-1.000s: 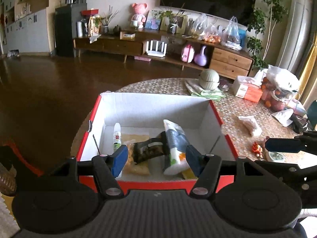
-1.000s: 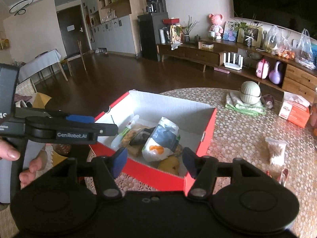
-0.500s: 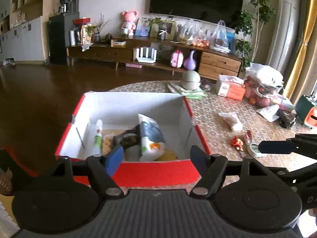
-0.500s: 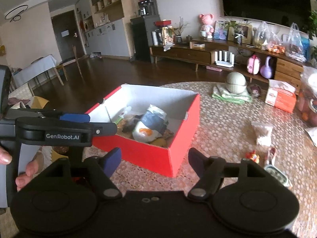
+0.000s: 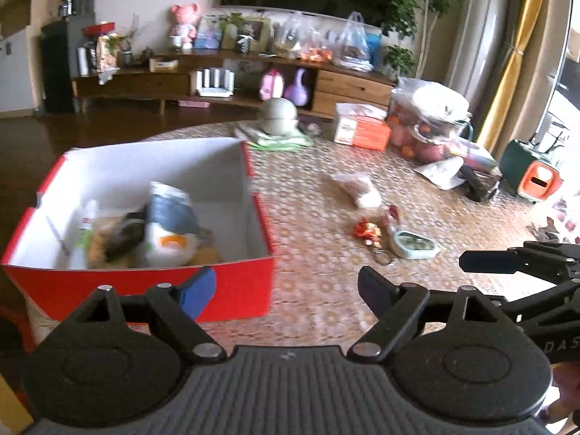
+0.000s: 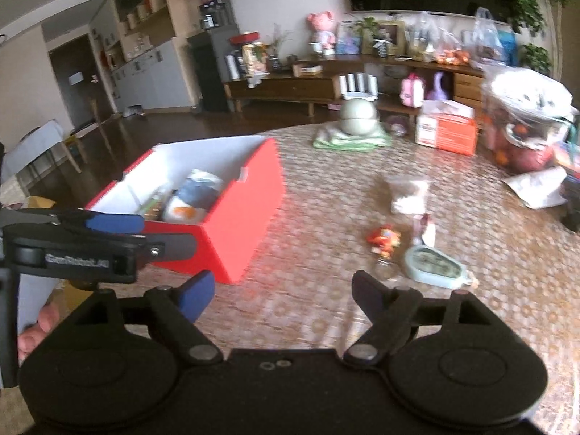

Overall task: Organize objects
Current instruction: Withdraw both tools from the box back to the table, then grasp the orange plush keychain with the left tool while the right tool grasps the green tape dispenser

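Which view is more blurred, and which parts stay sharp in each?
Both views are smeared: the red box and keychain look soft in the left wrist view, the tablecloth in the right wrist view; each gripper's own fingers stay sharp.

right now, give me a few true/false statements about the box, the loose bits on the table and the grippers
1. The red box holds several items. True.
2. The left gripper is shut on a snack bag. False: it is open and holds nothing.
3. The small red toy lies on the table, outside the box. True.
4. The right gripper is open. True.
5. The light blue case is inside the box. False: it lies on the table beside the red toy.
6. The orange carton sits inside the box. False: it stands on the table's far side.
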Action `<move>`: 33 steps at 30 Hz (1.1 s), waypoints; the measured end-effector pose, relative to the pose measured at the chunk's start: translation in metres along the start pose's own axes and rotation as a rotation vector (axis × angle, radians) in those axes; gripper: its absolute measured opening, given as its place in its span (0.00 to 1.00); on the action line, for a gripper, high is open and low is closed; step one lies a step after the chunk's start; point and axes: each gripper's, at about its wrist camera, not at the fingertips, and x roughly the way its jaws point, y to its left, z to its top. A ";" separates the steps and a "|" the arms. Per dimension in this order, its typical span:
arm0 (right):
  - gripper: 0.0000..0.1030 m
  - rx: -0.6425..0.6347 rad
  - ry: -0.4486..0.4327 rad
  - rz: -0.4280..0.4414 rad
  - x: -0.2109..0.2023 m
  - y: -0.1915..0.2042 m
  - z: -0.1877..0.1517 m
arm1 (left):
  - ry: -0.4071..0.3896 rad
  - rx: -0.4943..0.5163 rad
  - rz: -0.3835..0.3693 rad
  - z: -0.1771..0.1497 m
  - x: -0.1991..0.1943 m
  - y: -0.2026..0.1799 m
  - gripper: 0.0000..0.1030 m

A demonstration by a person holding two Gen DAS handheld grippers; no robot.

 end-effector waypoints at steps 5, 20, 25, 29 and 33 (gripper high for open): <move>0.80 0.017 0.006 -0.038 -0.001 -0.030 -0.006 | -0.011 -0.001 -0.019 0.003 0.019 -0.023 0.99; 0.80 -0.015 0.077 -0.113 0.028 -0.101 -0.014 | 0.076 0.091 0.004 0.025 0.114 -0.078 1.00; 0.80 -0.047 0.117 -0.110 0.047 -0.121 -0.015 | 0.108 0.121 0.013 0.028 0.149 -0.089 1.00; 0.79 -0.081 0.144 -0.117 0.065 -0.133 -0.015 | 0.143 0.133 0.016 0.031 0.178 -0.094 0.99; 0.79 -0.117 0.165 -0.119 0.084 -0.142 -0.013 | 0.164 0.138 0.028 0.033 0.203 -0.098 1.00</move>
